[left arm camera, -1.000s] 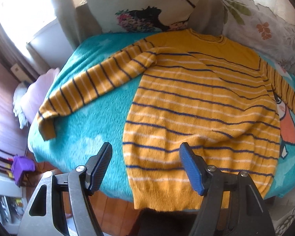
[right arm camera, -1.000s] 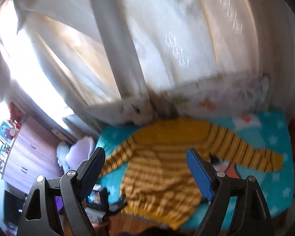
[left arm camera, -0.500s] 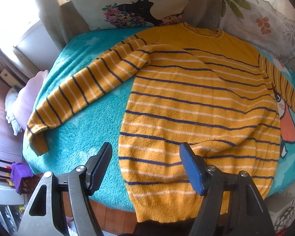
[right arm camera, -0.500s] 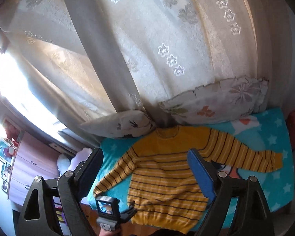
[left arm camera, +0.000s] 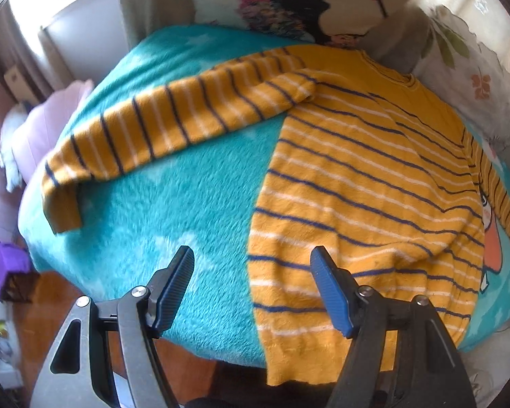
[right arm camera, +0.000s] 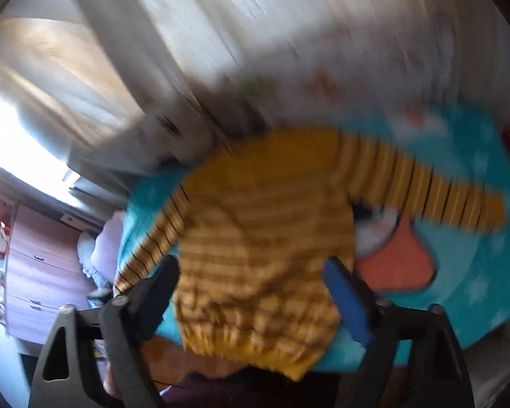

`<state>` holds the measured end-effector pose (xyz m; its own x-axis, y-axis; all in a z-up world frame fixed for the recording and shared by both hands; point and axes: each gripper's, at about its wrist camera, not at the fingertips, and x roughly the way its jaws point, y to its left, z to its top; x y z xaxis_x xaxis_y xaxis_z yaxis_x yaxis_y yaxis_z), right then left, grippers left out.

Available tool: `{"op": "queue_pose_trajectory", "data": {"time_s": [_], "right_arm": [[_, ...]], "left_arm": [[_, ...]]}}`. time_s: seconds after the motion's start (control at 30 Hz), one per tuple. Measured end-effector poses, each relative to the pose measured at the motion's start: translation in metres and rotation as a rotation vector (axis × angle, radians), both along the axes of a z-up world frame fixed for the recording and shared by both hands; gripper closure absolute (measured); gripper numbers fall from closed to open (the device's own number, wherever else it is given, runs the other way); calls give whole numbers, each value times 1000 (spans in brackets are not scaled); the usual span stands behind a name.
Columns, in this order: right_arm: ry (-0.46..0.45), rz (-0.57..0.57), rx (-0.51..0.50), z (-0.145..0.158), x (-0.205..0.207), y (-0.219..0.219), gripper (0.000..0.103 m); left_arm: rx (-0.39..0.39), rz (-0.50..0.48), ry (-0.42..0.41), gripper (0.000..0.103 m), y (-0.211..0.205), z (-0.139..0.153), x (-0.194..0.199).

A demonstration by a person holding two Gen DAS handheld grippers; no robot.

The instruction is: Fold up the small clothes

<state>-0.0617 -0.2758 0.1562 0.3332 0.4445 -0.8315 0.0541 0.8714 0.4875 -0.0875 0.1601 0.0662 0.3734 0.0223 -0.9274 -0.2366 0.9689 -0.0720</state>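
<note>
A yellow sweater (left arm camera: 363,183) with navy and white stripes lies flat, front up, on a teal fleece blanket (left arm camera: 173,210), both sleeves spread out. Its left sleeve (left arm camera: 173,125) reaches toward the bed's left edge, cuff drooping over it. My left gripper (left arm camera: 251,278) is open and empty, low over the blanket near the sweater's lower left hem. In the blurred right wrist view the sweater (right arm camera: 265,255) fills the middle, and my right gripper (right arm camera: 251,289) is open and empty above its hem.
Patterned pillows (left arm camera: 302,3) and a floral cushion (left arm camera: 476,78) stand behind the sweater's collar. A pale pink pillow (left arm camera: 40,125) lies left of the bed. A wooden floor (left arm camera: 54,302) and a purple item (left arm camera: 6,265) lie below left. Curtains (right arm camera: 153,51) hang behind; a dresser (right arm camera: 34,268) stands left.
My left gripper has moved down and left, closer to the blanket and the sweater's left hem. My right gripper has swung down fast toward the sweater, which now looks much larger.
</note>
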Motion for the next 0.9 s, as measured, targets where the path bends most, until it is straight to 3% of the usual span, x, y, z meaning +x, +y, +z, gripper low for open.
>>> {"op": "queue_pose_trajectory", "data": {"time_s": [0.03, 0.07, 0.13, 0.23, 0.3, 0.5, 0.63, 0.67, 0.77, 0.8, 0.83, 0.9], "right_arm": [[71, -10, 12, -43, -11, -4, 43], [109, -23, 25, -74, -20, -8, 46], [161, -72, 31, -128, -43, -16, 48], [184, -110, -13, -176, -67, -19, 48], [121, -140, -7, -177, -78, -20, 48], [128, -92, 7, -171, -77, 10, 48], [103, -38, -39, -172, -81, 42, 48], [90, -31, -60, -170, -81, 46, 48], [70, -16, -101, -169, -83, 54, 50], [65, -16, -118, -169, -82, 56, 60], [64, -11, -136, -169, -83, 58, 80], [66, -8, -116, -169, -85, 52, 89]], "left_arm": [[-12, -2, -2, 33, 3, -5, -4], [-20, -5, 0, 33, 5, -11, -9], [-34, -12, 8, 33, 6, -23, -15], [-76, -21, 25, 33, 3, -39, -22], [-109, -31, 36, 33, -1, -49, -25], [-120, -117, 2, 33, -23, -54, -30], [-113, -174, -9, 33, -44, -54, -33], [-100, -190, -11, 40, -50, -54, -34], [-61, -203, -8, 86, -57, -51, -35], [-75, -196, -6, 90, -54, -51, -34], [-97, -181, -2, 91, -51, -50, -34], [-124, -157, 8, 92, -46, -50, -35]]}}
